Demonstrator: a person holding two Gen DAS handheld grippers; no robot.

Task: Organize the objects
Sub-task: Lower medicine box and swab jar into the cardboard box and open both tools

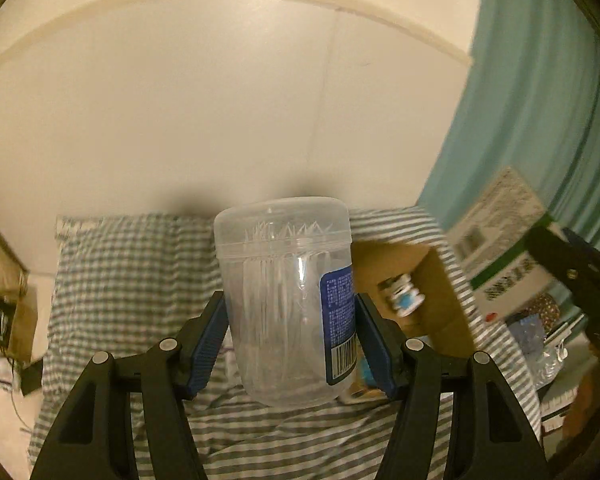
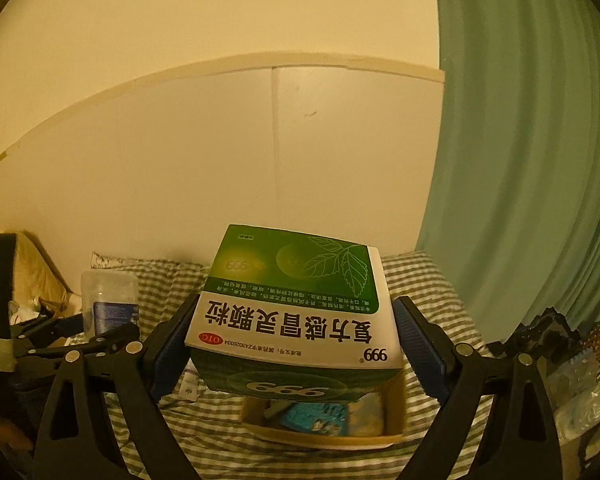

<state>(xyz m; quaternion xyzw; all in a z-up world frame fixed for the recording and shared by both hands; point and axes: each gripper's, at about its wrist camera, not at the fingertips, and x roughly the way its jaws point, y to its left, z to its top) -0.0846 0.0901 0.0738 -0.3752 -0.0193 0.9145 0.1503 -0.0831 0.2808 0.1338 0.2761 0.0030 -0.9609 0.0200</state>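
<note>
While one jar fills the left tool, one box fills the right tool.

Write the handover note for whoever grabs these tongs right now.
Left tongs: shut on the clear plastic jar, held upright in the air above the striped bedding.
Right tongs: shut on the green and white medicine box, held above the open cardboard box.
Done: both items are picked up; the cardboard box already holds a few small items.
Left: set down the jar and medicine box, probably in the cardboard box.
</note>
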